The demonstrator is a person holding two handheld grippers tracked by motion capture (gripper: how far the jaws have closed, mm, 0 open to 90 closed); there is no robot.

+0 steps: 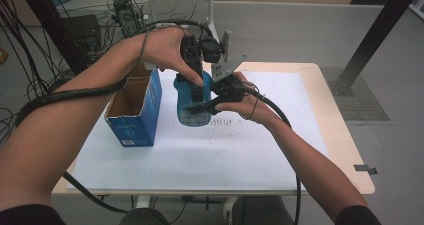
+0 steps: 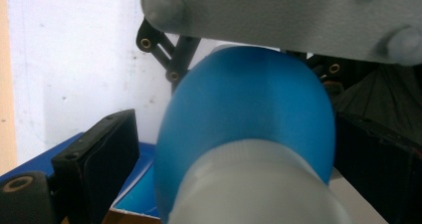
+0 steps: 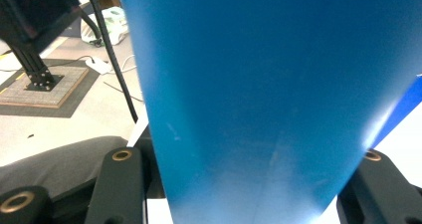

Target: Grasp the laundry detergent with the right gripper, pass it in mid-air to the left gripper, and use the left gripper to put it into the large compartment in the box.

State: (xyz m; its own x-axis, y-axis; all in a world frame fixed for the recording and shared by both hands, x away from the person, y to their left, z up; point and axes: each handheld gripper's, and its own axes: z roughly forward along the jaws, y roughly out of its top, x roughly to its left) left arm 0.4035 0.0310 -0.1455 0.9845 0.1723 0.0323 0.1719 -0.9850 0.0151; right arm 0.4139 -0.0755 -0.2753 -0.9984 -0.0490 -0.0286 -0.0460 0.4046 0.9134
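High view. Blue bottle (image 1: pixel 192 102) held above the white sheet (image 1: pixel 200 150) covering the table (image 1: pixel 350 150), near the table's middle, just right of an open blue box (image 1: pixel 135 115). Bottle roughly upright, long axis near vertical, top end toward the left gripper (image 1: pixel 196 90), which comes down from above in the person's left hand (image 1: pixel 165 47). Right gripper (image 1: pixel 215 102) reaching in from the right at the bottle's lower body, in the right hand (image 1: pixel 247 105); grey plate (image 1: pixel 227 55) standing above it. Both grippers touching or nearly touching the bottle; neither clearly nearer. Box mouth open upward, close beside the bottle on its left; no object seen between the two. Cables trailing along both forearms.

Left gripper view. Looking down the bottle's length: pale cap (image 2: pixel 259 184) nearest the camera, blue shoulder (image 2: pixel 249 104) swelling beyond. Black jaws standing on either side of the neck, left pad (image 2: pixel 109 154) visibly apart from the bottle, right one close against its side. Jaws judged spread, not yet pinching. Right gripper's grey plate (image 2: pixel 278 15) and linkage across the top. Corner of the blue box (image 2: pixel 134 199) beneath.

Right gripper view. Blue bottle wall (image 3: pixel 259 84) close to the lens, running up and away between the two black jaws, each flanking an edge at the bottom. Judged pressed on the bottle, though contact points are hidden. Floor, black frame foot on a dark mat (image 3: pixel 42 92) and loose cables at left.

Next move, as a judgement: left jaws to close across the cap along the vertical axis, right gripper's plate crowding that approach.
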